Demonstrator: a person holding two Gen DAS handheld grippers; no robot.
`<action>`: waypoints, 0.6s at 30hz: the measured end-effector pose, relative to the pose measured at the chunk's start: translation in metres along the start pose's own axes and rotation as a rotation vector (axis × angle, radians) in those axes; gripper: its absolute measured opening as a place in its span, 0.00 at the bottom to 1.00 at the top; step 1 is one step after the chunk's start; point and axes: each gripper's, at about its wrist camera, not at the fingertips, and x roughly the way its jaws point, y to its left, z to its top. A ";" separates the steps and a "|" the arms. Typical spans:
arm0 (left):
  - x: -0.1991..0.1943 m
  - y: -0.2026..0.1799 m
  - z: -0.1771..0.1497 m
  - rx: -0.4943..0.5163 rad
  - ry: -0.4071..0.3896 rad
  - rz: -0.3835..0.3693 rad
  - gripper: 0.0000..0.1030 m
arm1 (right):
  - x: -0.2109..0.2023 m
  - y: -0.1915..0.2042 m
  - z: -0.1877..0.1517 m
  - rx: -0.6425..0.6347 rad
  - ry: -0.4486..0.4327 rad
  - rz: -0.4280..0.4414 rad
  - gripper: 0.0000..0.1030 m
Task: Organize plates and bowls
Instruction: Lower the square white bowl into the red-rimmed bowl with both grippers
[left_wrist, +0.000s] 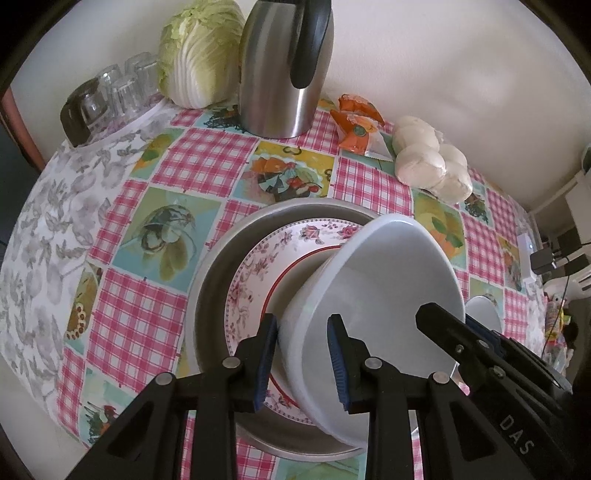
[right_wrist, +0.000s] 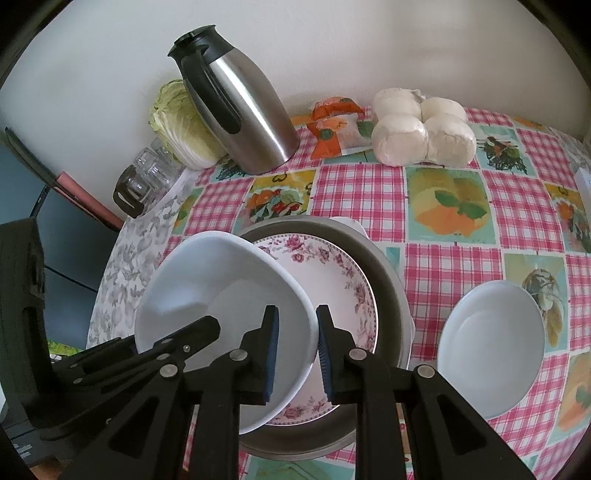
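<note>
A white bowl (left_wrist: 384, 288) is tilted above a floral plate (left_wrist: 266, 266) that lies in a grey metal tray (left_wrist: 210, 295). My left gripper (left_wrist: 303, 354) straddles the bowl's left rim, and its pads look apart from the rim. My right gripper (right_wrist: 295, 339) is shut on the bowl's (right_wrist: 221, 288) opposite rim, above the floral plate (right_wrist: 332, 280) and the grey tray (right_wrist: 388, 295). The right gripper also shows in the left wrist view (left_wrist: 461, 332). A second white bowl (right_wrist: 491, 350) sits on the tablecloth to the right of the tray.
A steel thermos jug (left_wrist: 284, 70), a napa cabbage (left_wrist: 199, 55), upturned glasses (left_wrist: 114, 88), an orange packet (left_wrist: 358, 125) and bagged white buns (left_wrist: 432, 158) stand along the wall. The table's left edge drops off beside the grey floral cloth (left_wrist: 48, 206).
</note>
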 end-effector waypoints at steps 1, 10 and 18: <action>0.000 0.000 0.000 0.001 0.000 -0.001 0.32 | 0.000 0.000 0.000 0.001 0.001 0.001 0.20; -0.014 -0.003 0.001 0.028 -0.048 0.036 0.53 | 0.001 -0.001 -0.001 0.003 0.004 0.012 0.23; -0.020 0.005 0.003 0.019 -0.072 0.049 0.53 | 0.001 0.001 0.000 -0.002 0.001 0.018 0.24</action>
